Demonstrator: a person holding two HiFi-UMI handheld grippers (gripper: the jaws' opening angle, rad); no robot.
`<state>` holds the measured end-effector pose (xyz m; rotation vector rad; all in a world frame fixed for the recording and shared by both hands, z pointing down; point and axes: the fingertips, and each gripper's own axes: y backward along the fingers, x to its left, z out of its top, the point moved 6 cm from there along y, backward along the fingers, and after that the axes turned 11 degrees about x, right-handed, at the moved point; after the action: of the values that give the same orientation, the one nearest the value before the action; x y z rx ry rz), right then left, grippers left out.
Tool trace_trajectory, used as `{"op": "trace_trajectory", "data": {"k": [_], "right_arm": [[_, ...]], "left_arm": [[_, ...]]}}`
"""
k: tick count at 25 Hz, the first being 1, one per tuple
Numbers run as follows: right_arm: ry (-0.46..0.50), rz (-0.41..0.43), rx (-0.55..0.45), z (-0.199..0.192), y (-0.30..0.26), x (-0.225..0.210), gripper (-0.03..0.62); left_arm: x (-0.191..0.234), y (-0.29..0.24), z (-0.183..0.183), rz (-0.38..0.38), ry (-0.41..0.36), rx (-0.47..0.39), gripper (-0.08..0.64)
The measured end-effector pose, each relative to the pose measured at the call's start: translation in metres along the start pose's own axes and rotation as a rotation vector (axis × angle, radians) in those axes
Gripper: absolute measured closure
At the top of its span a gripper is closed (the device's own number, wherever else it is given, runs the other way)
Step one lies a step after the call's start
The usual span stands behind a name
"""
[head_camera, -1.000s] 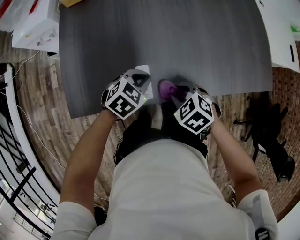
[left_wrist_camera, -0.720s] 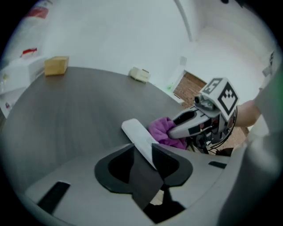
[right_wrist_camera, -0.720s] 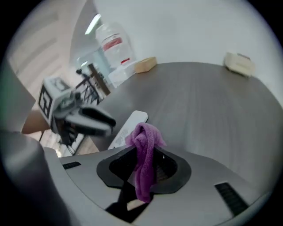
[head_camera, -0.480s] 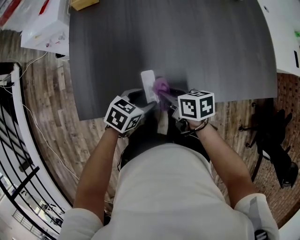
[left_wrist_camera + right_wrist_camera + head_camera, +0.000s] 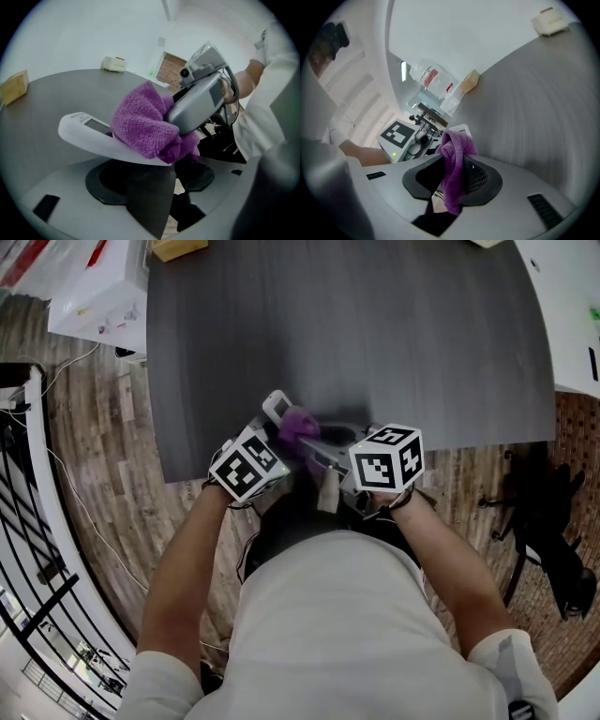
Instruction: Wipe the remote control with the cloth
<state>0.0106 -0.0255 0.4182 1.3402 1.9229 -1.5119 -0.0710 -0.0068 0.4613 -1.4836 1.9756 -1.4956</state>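
The white remote control sticks out over the front part of the dark grey table, tilted up and left. It lies across my left gripper, whose jaws are opening; I see no pad pressing on it. The purple cloth is bunched on top of the remote. My right gripper is shut on the cloth, which hangs from its jaws. In the left gripper view the cloth covers the remote's near half, with the right gripper's grey body right behind it.
White boxes and a tan block sit at the table's far left. A small white object lies at the far edge. A plastic bottle lies near the block. Black stand legs are on the wooden floor, right.
The remote has swung from pointing straight away to leaning left. The cloth has slid left along it. Both grippers have drawn closer together near the table's front edge.
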Motion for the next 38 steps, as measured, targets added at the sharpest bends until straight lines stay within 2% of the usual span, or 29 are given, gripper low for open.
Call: {"op": "trace_trajectory", "data": {"k": [7, 10, 13, 15, 18, 21, 24, 27, 30, 33, 36, 38], "right_arm": [[0.023, -0.029, 0.026, 0.004, -0.007, -0.002, 0.483], [0.062, -0.088, 0.056, 0.008, -0.015, -0.003, 0.483], [0.082, -0.157, 0.097, 0.013, -0.026, -0.011, 0.483], [0.075, -0.165, 0.109, 0.018, -0.03, -0.013, 0.483], [0.06, -0.142, 0.114, 0.022, -0.029, -0.01, 0.483], [0.046, -0.136, 0.057, 0.032, -0.01, -0.009, 0.483], [0.045, -0.255, 0.031, 0.037, 0.009, -0.025, 0.483], [0.054, -0.35, 0.119, 0.027, 0.0, -0.038, 0.483], [0.09, -0.356, 0.15, 0.023, -0.011, -0.032, 0.483], [0.062, -0.339, 0.136, 0.023, -0.011, -0.034, 0.483], [0.041, -0.345, 0.099, 0.025, 0.004, -0.037, 0.483], [0.047, -0.379, 0.043, 0.03, 0.028, -0.034, 0.483]], "left_arm": [[0.019, 0.012, -0.007, 0.138, -0.194, 0.233, 0.27], [0.03, 0.019, -0.013, 0.199, -0.221, 0.288, 0.267], [0.045, 0.028, -0.022, 0.239, -0.206, 0.317, 0.267], [0.051, 0.035, -0.027, 0.229, -0.175, 0.302, 0.267], [0.051, 0.042, -0.025, 0.192, -0.137, 0.217, 0.268], [0.05, 0.04, -0.02, 0.161, -0.152, 0.173, 0.268], [0.052, 0.034, -0.016, 0.118, -0.192, 0.173, 0.268], [0.053, 0.03, -0.012, 0.081, -0.236, 0.181, 0.268], [0.054, 0.029, -0.009, 0.066, -0.281, 0.207, 0.267], [0.055, 0.03, -0.008, 0.071, -0.316, 0.231, 0.267], [0.054, 0.031, -0.01, 0.08, -0.308, 0.221, 0.268], [0.052, 0.043, -0.014, 0.094, -0.271, 0.176, 0.268]]}}
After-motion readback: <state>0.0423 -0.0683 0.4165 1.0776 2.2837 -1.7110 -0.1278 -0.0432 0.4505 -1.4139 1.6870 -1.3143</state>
